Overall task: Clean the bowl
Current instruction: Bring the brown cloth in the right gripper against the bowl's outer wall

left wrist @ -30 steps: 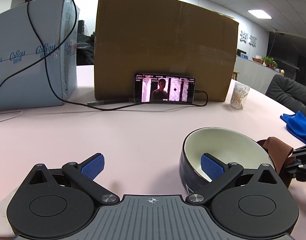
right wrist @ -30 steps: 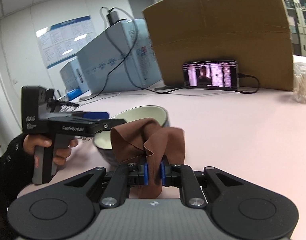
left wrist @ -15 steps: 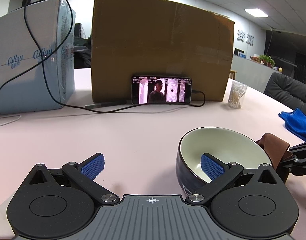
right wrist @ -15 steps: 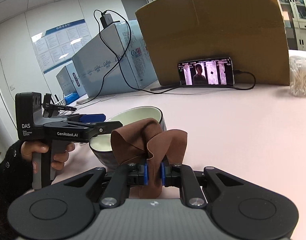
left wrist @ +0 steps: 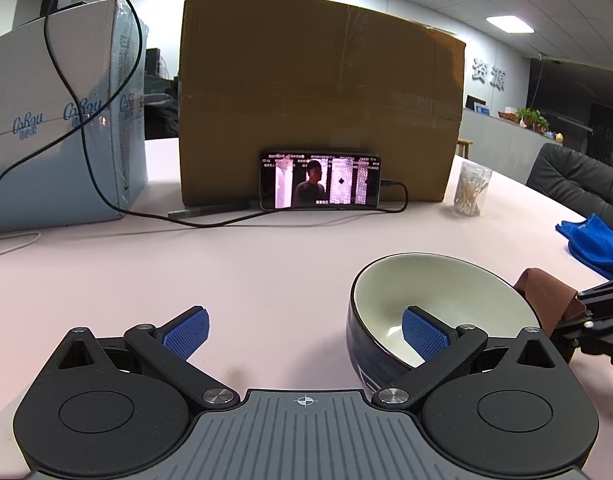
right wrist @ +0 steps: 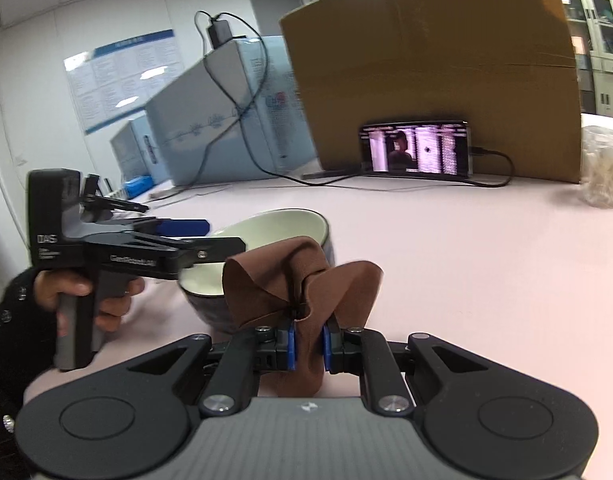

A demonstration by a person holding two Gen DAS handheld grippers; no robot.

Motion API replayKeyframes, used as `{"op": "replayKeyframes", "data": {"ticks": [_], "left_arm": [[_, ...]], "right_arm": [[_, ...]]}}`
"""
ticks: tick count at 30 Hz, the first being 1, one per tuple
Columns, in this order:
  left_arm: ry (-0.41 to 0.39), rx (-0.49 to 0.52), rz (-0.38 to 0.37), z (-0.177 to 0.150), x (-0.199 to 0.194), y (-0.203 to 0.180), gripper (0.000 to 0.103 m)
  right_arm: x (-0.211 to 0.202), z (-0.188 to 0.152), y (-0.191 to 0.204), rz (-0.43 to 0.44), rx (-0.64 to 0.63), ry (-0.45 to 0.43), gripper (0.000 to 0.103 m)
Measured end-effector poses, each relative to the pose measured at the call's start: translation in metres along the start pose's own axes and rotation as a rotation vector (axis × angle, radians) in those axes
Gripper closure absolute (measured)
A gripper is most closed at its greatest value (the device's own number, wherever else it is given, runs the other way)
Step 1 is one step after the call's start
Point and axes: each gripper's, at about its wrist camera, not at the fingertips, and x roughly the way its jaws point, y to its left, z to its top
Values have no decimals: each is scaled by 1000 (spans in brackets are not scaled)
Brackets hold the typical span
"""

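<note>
Nearest in the right wrist view: right gripper clamped on a bunched brown cloth, blue pads pinching a narrow fold low down, the rest flaring loose above. Thin bite — if the cloth drags hard against the bowl it may well slip out of the pinch.

Just beyond the cloth, the bowl: dark outside, cream inside, upright on the pink table, near right in the left wrist view. Inside looks clean of any obvious mess; glare makes small marks impossible to rule out.

Left gripper spread wide, gripping nothing. One blue pad sits inside the bowl over the near rim, the other is well off to the left over bare table. So the bowl is only hooked, not pinched. Risk: sideways wiping pressure could slide or tip it, since nothing clamps the wall.

The two tools are close together at the bowl — a collision between them is possible in a careless sweep.

Further off: a blue cloth at far right, a jar of cotton swabs, then a phone propped against a cardboard box, its cable trailing across the table. All well clear of the bowl.
</note>
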Motion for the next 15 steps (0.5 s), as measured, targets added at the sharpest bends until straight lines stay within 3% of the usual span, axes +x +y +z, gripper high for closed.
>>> {"op": "replayKeyframes", "data": {"ticks": [7,15], "left_arm": [[0,3,-2,0,0,-1,0],[-3,12,-4,-1,-1,-3,0]], "right_arm": [[0,-3,16,64,-107,11,87],[0,-1,6,13,-41,12,87]]}}
